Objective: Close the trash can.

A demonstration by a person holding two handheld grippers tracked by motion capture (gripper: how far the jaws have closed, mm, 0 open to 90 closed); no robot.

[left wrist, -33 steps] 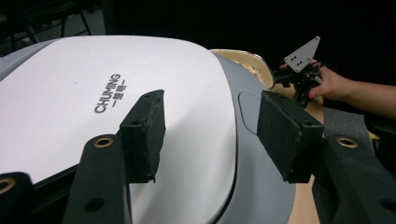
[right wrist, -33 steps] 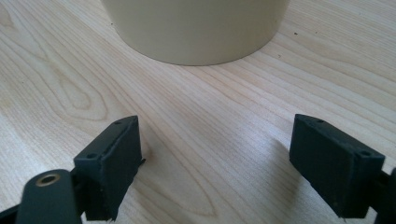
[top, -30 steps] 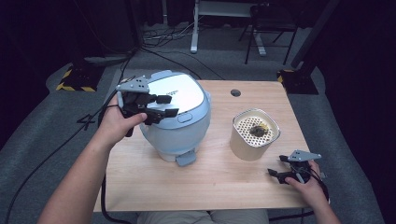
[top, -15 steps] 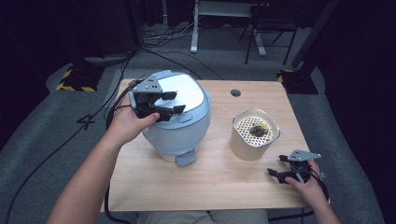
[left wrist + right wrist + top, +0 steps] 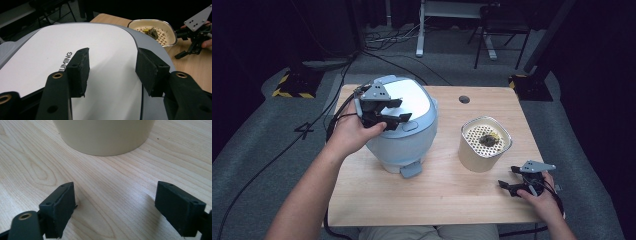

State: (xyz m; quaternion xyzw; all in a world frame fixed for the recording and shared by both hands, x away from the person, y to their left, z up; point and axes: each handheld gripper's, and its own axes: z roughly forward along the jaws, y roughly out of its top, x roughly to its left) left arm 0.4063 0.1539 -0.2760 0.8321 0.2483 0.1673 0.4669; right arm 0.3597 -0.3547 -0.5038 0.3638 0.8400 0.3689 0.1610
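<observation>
A pale blue-grey cooker [image 5: 404,140] with a white lid [image 5: 50,55] stands on the left half of the wooden table [image 5: 447,200]. My left gripper [image 5: 404,110] hovers over the lid near its front edge, pointing right. Its jaws are open with nothing between them [image 5: 112,67]. A beige container [image 5: 484,145] stands to the right of the cooker. It has a perforated insert with a dark lump on it [image 5: 152,31]. My right gripper [image 5: 507,176] rests low at the table's front right corner. It is open [image 5: 115,207] and faces the container's wall [image 5: 105,135].
A round cable hole [image 5: 464,99] sits in the table's far edge. Cables run over the grey floor at the left. A yellow-black striped block [image 5: 292,92] and furniture legs [image 5: 484,45] stand beyond the table. Bare wood lies in front of the cooker.
My left gripper has edged rightward over the cooker lid. The right gripper has stayed where it was.
</observation>
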